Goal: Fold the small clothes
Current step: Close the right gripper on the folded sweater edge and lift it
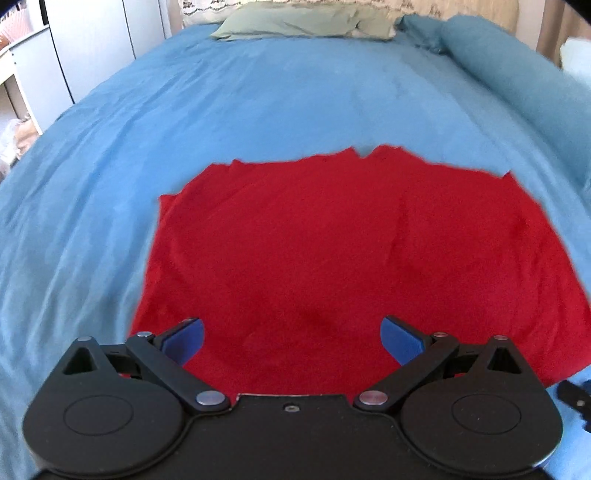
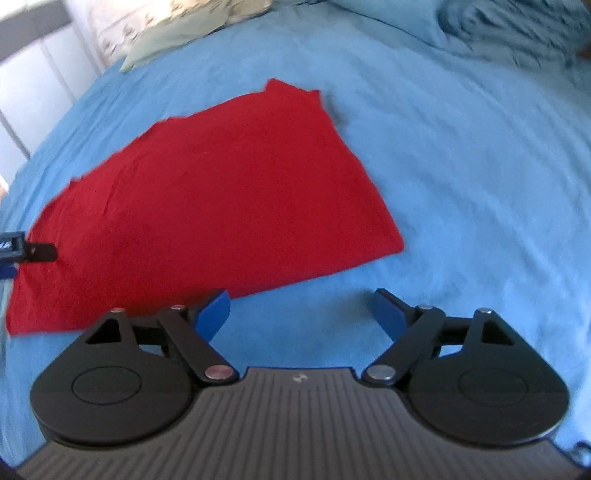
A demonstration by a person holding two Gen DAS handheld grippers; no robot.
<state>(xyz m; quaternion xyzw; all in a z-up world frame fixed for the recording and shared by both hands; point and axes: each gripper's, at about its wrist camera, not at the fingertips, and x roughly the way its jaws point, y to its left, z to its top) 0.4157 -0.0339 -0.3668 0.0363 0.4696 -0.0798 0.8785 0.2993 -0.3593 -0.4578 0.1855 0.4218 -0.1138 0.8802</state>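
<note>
A red garment (image 1: 343,251) lies spread flat on the blue bedspread (image 1: 258,103). My left gripper (image 1: 291,338) hovers open over the garment's near edge, blue pads wide apart, nothing between them. In the right wrist view the same red garment (image 2: 207,206) stretches to the left. My right gripper (image 2: 301,314) is open over bare bedspread (image 2: 461,184), just off the garment's near right edge; its left pad overlaps the red hem in view. The left gripper's tip (image 2: 22,251) shows at the far left edge of that view, over the garment.
Pale green pillows (image 1: 303,22) lie at the head of the bed. A rolled blue blanket (image 1: 517,74) runs along the right side. White furniture (image 1: 48,66) stands to the left of the bed. A wide stretch of bedspread lies beyond and right of the garment.
</note>
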